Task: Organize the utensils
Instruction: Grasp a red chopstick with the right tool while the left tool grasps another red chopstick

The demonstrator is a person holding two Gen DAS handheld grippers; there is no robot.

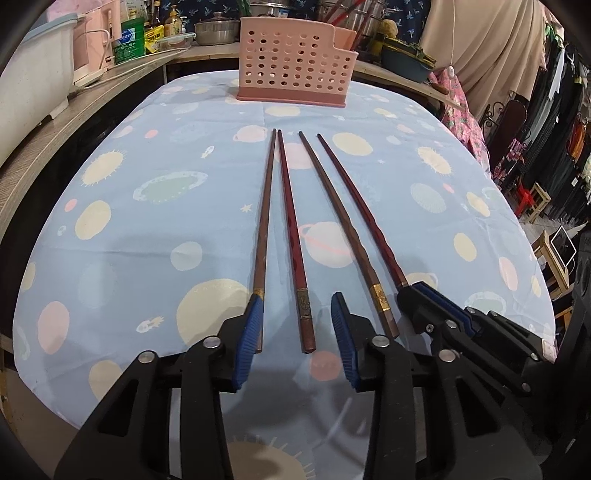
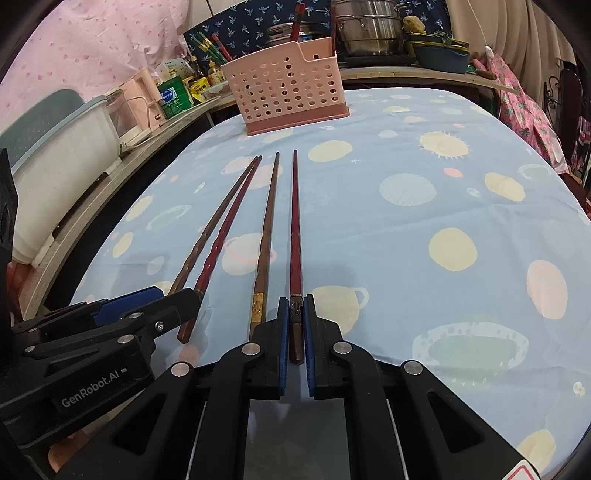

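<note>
Right tongs (image 2: 296, 314) pinch the rightmost chopstick (image 2: 295, 229); left tongs (image 1: 295, 314), spread, straddle another chopstick (image 1: 291, 229).

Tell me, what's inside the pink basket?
Through the holes in the pink basket nothing clear shows, and its walls cover most of the inside. The four chopsticks lie outside on the tablecloth.

A table under a pale blue planet-print cloth (image 1: 129, 229) fills the middle. A wooden counter (image 1: 55, 122) curves along the left, crowded with steel pots (image 1: 216, 31), bottles and a white tub (image 1: 33, 85). A beige curtain (image 1: 480, 48) hangs on the right, beside racks of dark clothes (image 1: 554, 155).
</note>
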